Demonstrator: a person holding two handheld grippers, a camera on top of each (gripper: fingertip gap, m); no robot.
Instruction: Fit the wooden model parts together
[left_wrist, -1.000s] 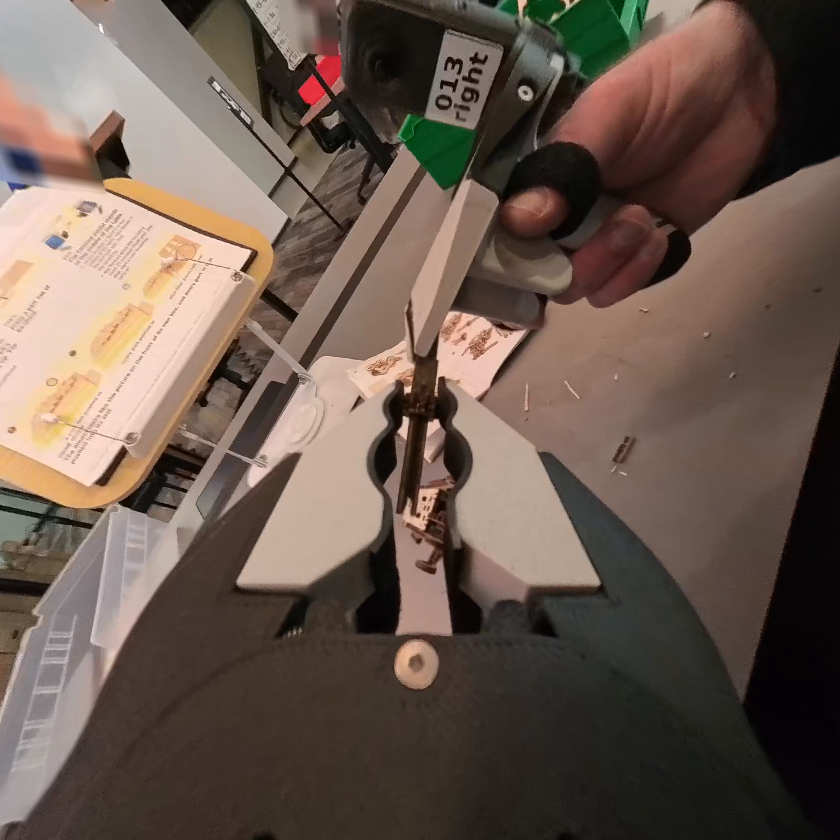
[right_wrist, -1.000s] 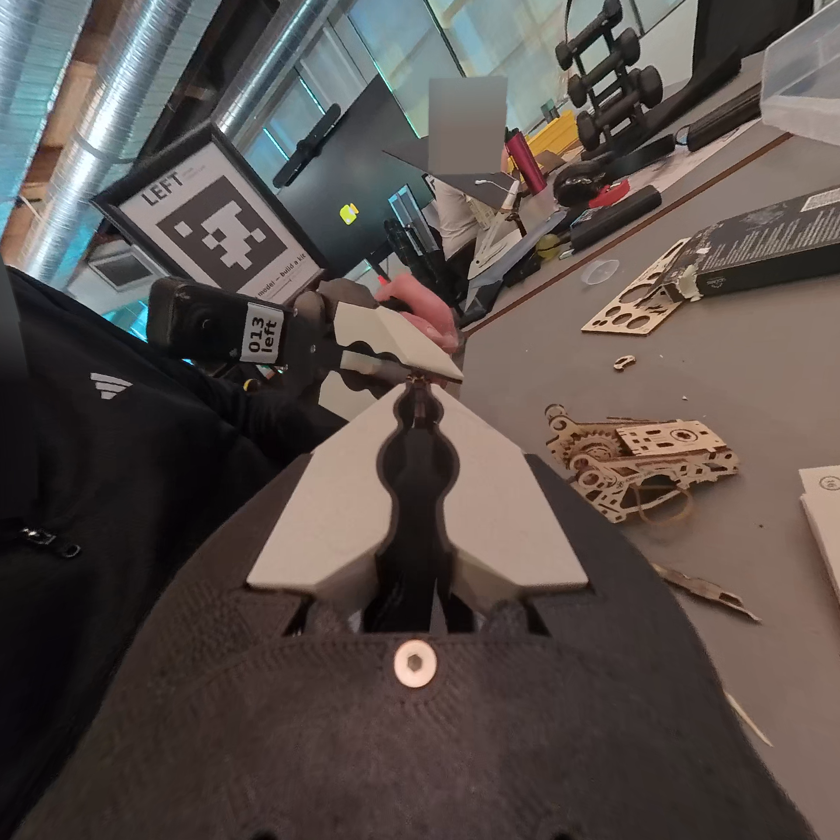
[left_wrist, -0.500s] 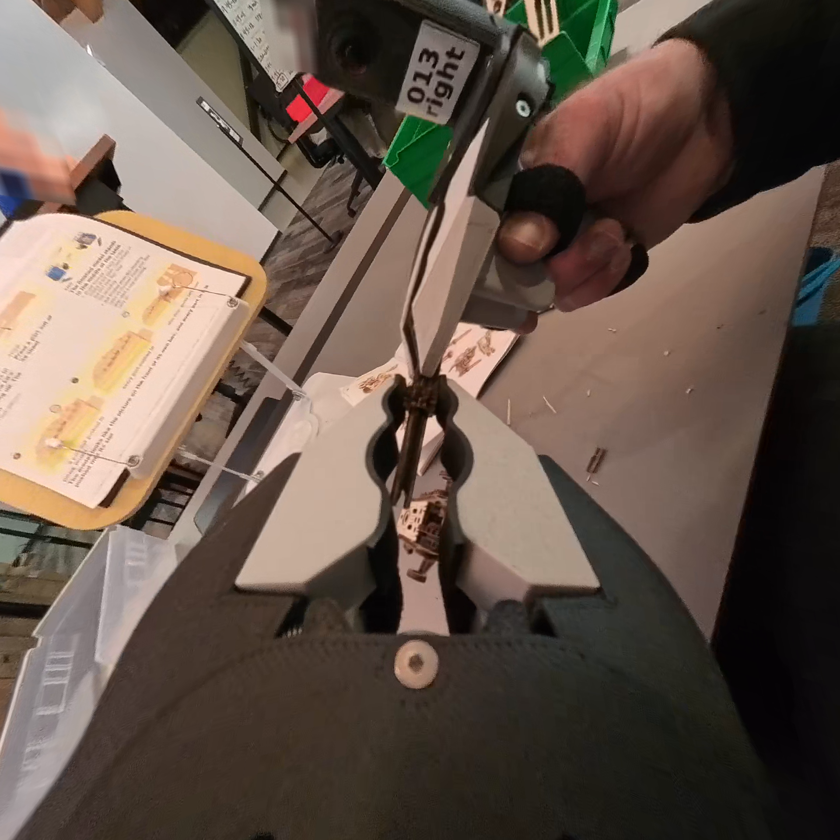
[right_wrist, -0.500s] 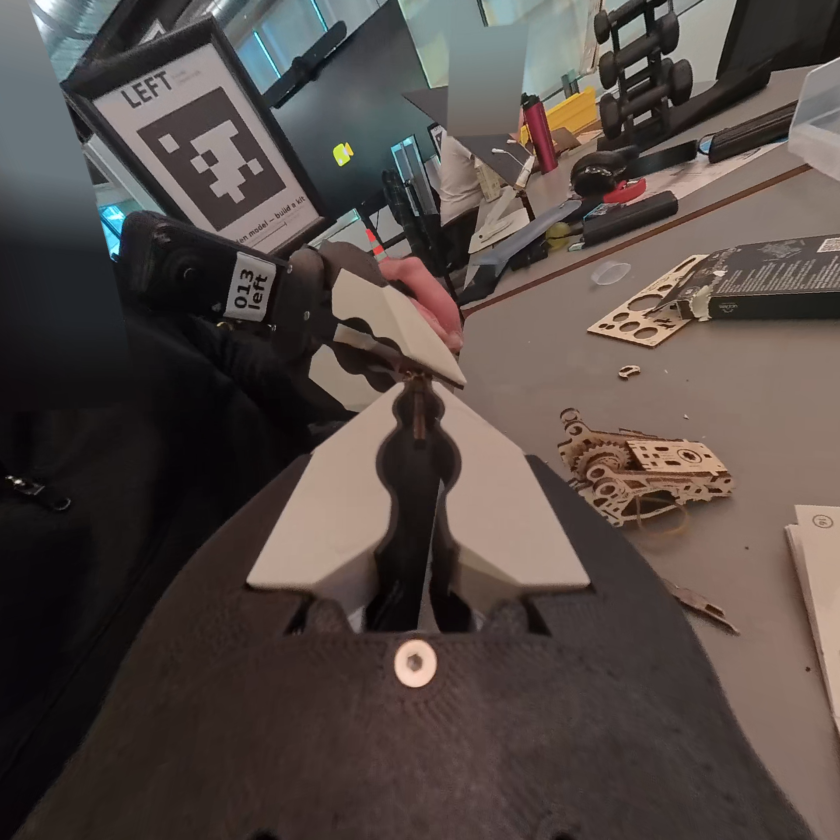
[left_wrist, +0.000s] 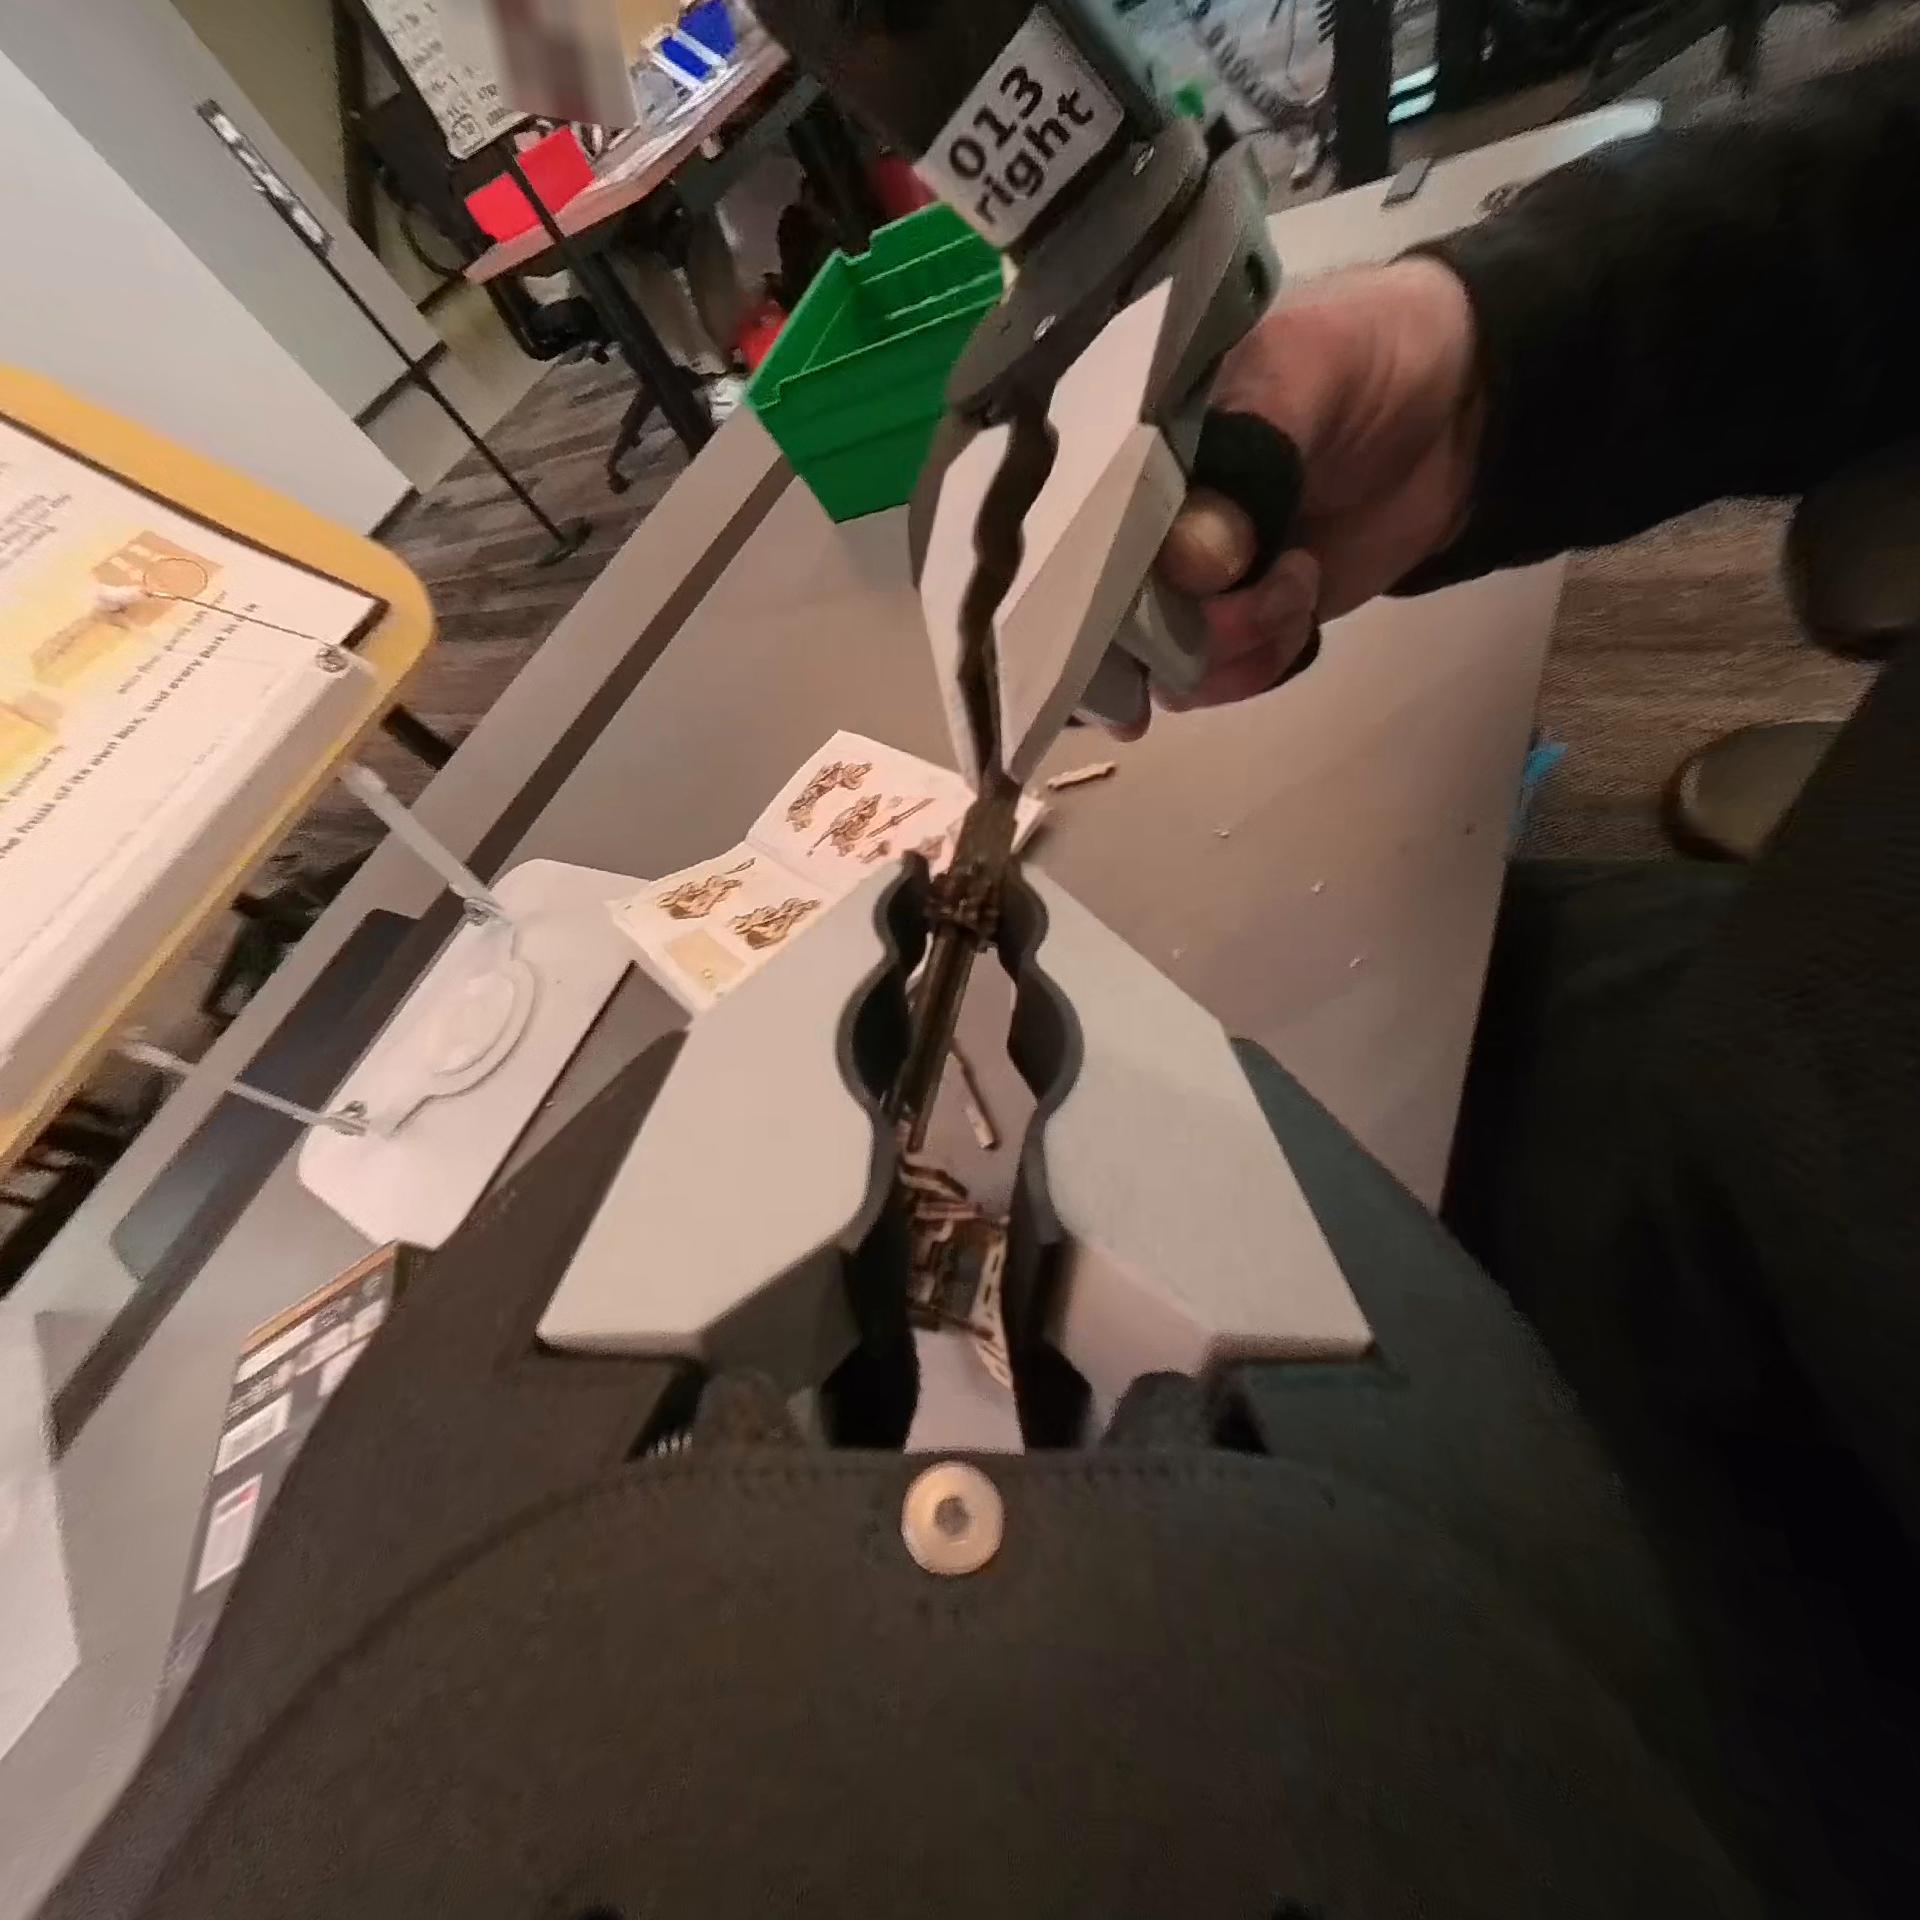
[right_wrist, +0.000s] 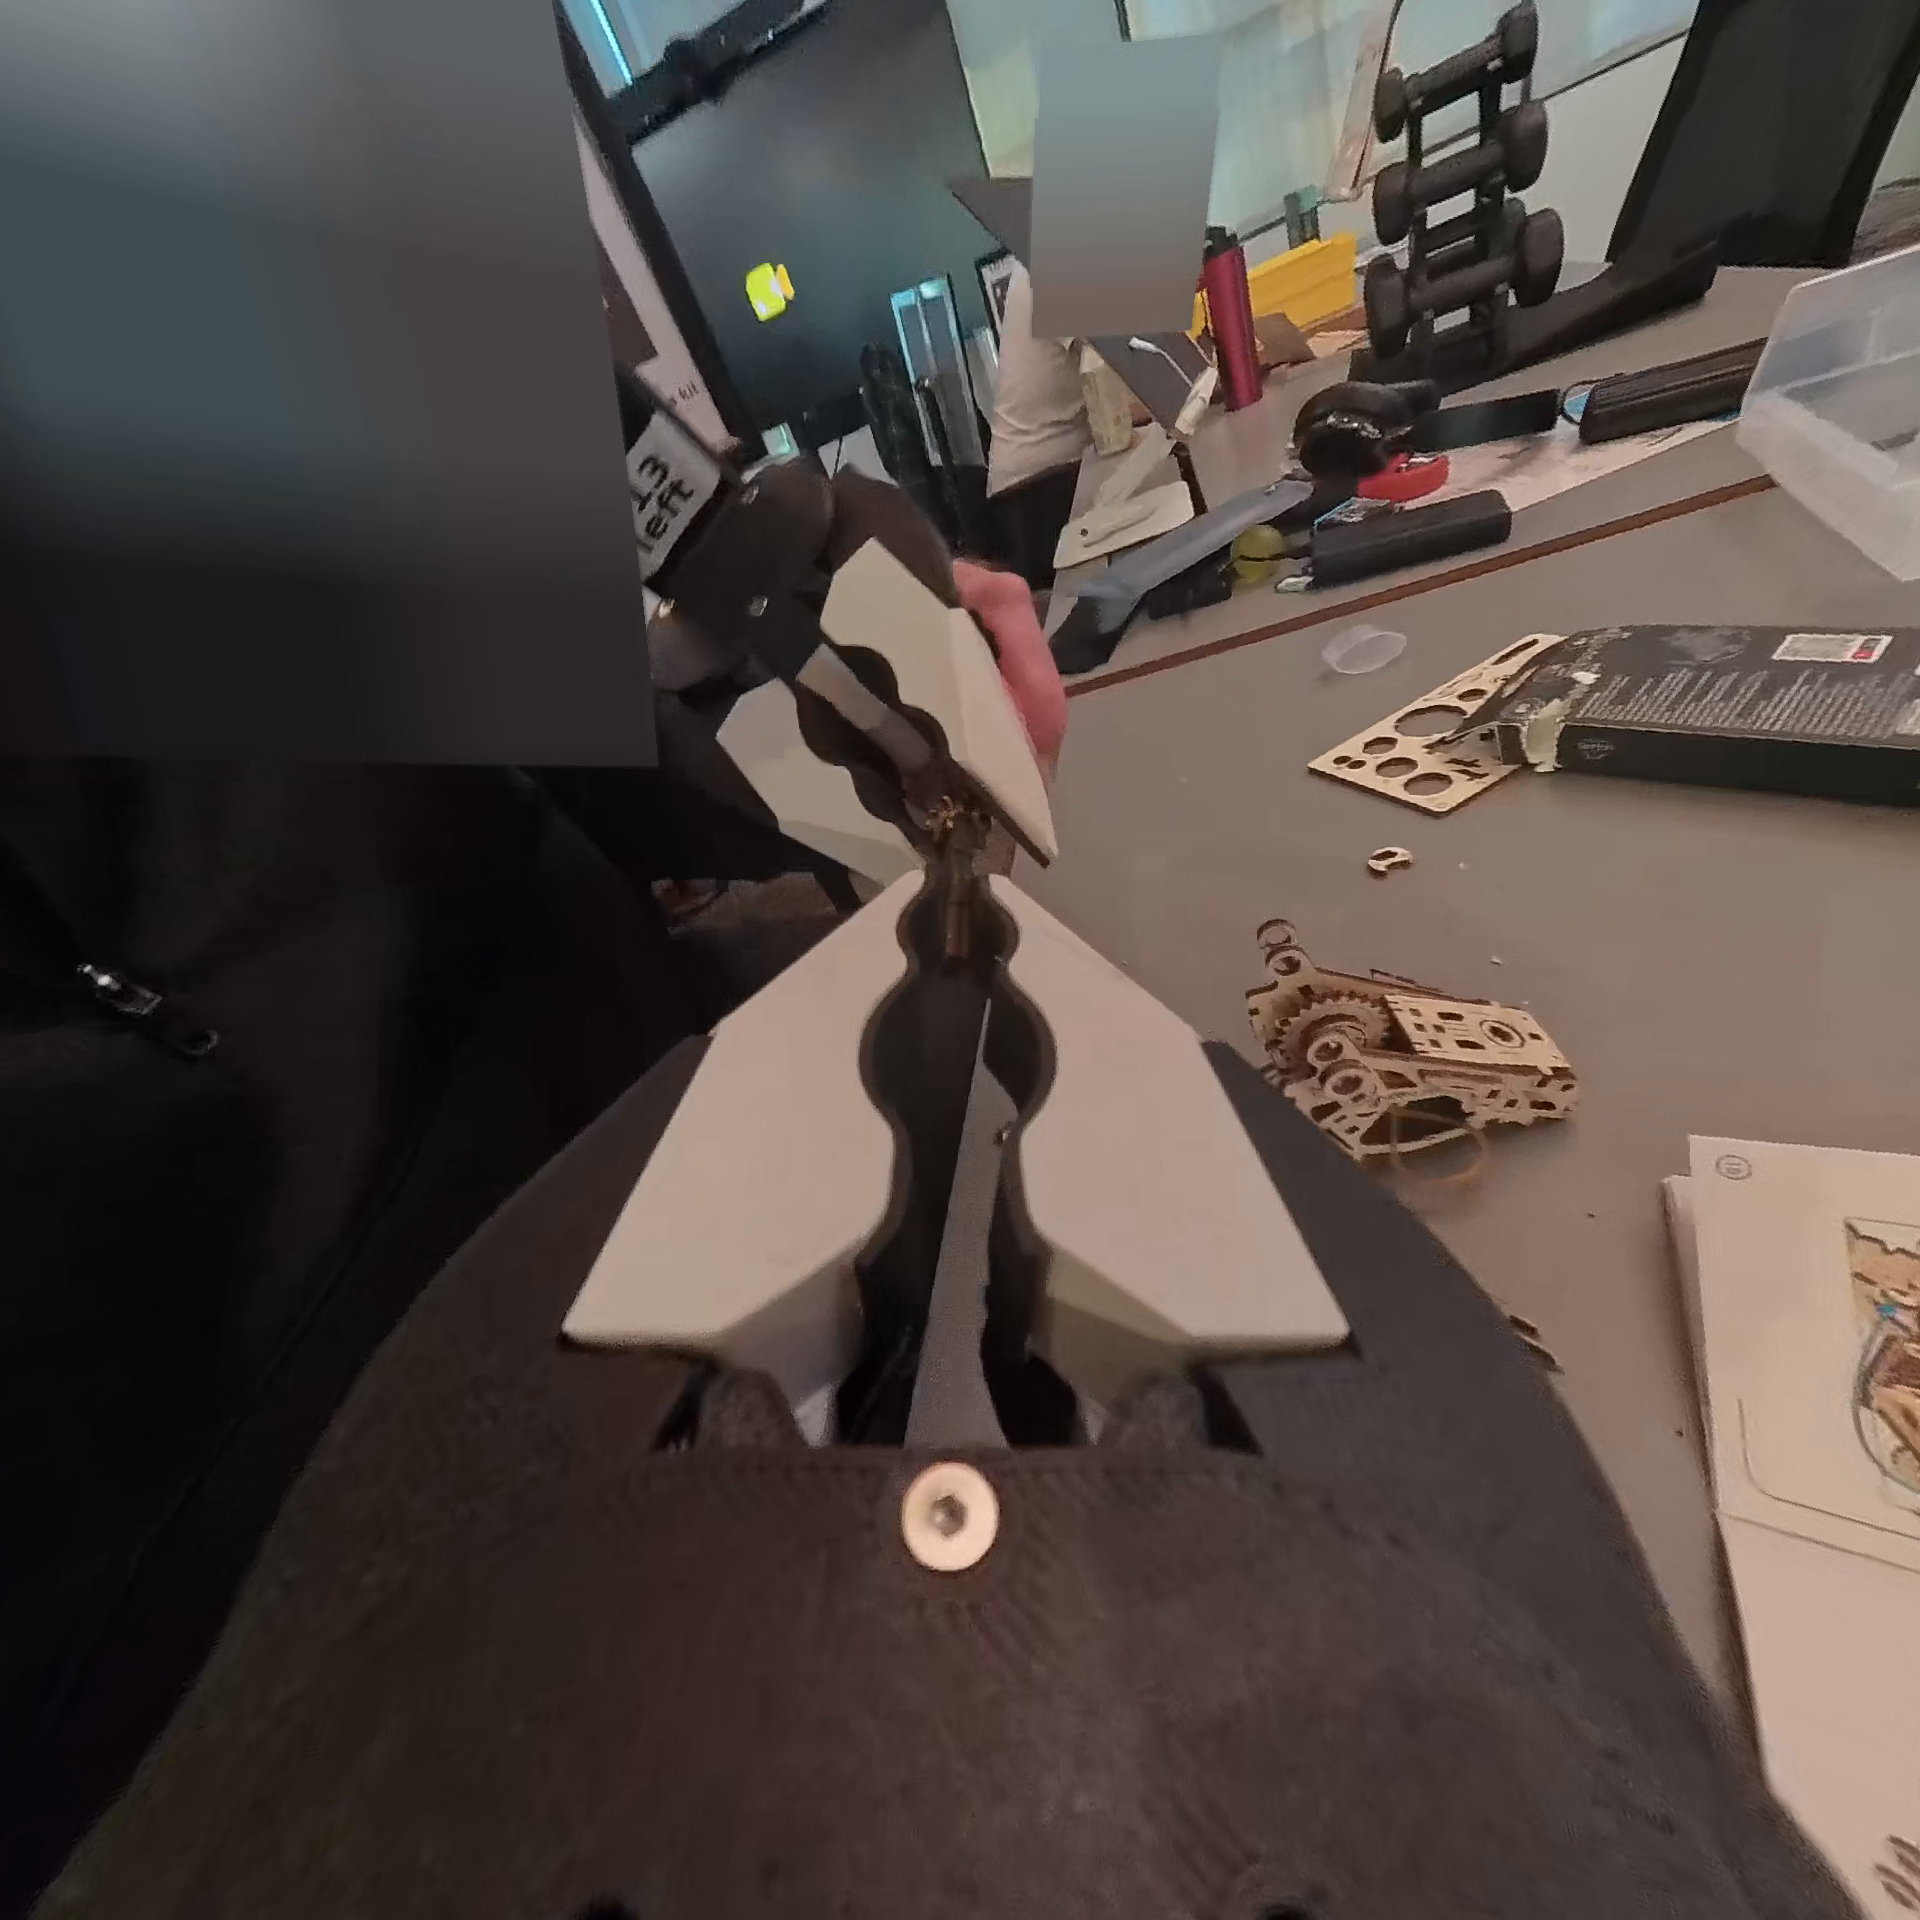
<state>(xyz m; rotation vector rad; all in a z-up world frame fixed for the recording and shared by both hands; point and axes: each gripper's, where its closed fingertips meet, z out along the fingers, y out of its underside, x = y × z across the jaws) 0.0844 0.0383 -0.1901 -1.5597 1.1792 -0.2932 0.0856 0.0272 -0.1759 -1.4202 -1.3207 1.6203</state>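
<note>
The thin wooden part (left_wrist: 951, 997) stands edge-on between the 2 grippers, lifted above the grey table (left_wrist: 1299, 935). Its lower length runs down the slot of the left gripper (left_wrist: 961, 914), and its upper tip meets the tip of the right gripper (left_wrist: 995, 774), which comes in from above.

The left wrist view shows the hand (left_wrist: 1340, 468) around the right gripper, a green bin (left_wrist: 862, 384) and an open instruction leaflet (left_wrist: 810, 862) — none of which the right wrist view shows. That view instead shows the half-built wooden model (right_wrist: 1413, 1070) lying on the table, a punched-out wooden sheet (right_wrist: 1423, 748) and a black box (right_wrist: 1745, 707).

The left gripper's fingers stand slightly apart, clamped on the wooden part. The right gripper (right_wrist: 961, 894) is nearly closed, pinching the same part's narrow end at its very tip.
</note>
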